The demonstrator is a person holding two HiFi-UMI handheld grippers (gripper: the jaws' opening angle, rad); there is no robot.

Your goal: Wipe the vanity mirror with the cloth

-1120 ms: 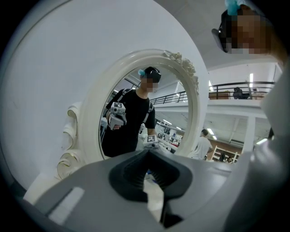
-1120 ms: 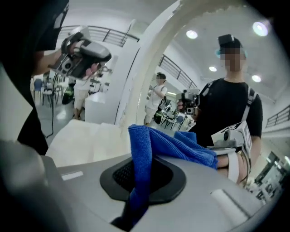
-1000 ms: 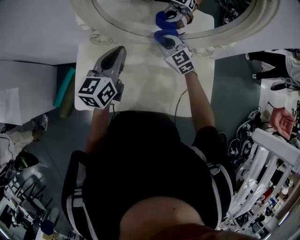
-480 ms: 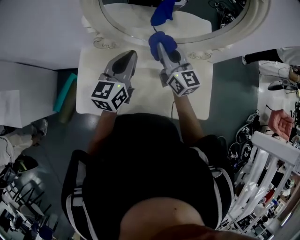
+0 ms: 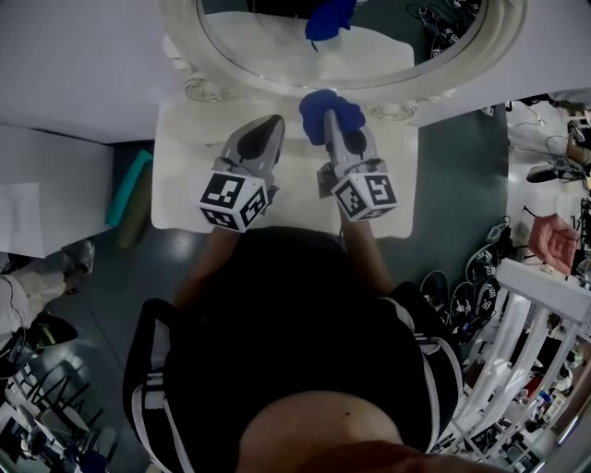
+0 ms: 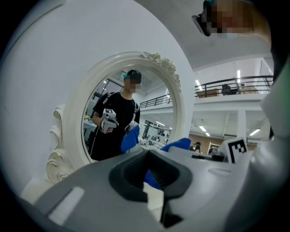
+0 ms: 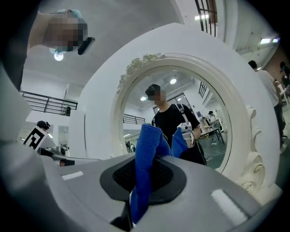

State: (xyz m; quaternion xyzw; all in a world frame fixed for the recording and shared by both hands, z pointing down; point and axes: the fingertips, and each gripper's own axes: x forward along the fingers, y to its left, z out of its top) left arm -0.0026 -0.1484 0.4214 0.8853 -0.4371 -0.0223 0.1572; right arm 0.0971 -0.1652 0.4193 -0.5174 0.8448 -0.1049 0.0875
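Note:
The oval vanity mirror [image 5: 277, 51] in its ornate white frame stands at the back of a white table [image 5: 180, 185]. My right gripper [image 5: 330, 118] is shut on a blue cloth [image 5: 319, 103], which bunches at its tip just short of the frame's lower edge. The cloth's reflection [image 5: 328, 18] shows in the glass. In the right gripper view the cloth [image 7: 146, 154] hangs between the jaws with the mirror [image 7: 181, 118] ahead. My left gripper [image 5: 269, 126] hovers beside it, shut and holding nothing. The left gripper view looks at the mirror [image 6: 131, 108] and the blue cloth [image 6: 177, 145].
A teal item [image 5: 129, 175] leans by the table's left edge. Cables [image 5: 480, 268] and a white rack [image 5: 517, 351] crowd the floor at the right, where a person's hand [image 5: 554, 242] shows. A white wall [image 5: 74, 65] backs the mirror.
The right gripper has drawn back from the glass with the cloth, toward the person. The left gripper has moved right, closer to the right one.

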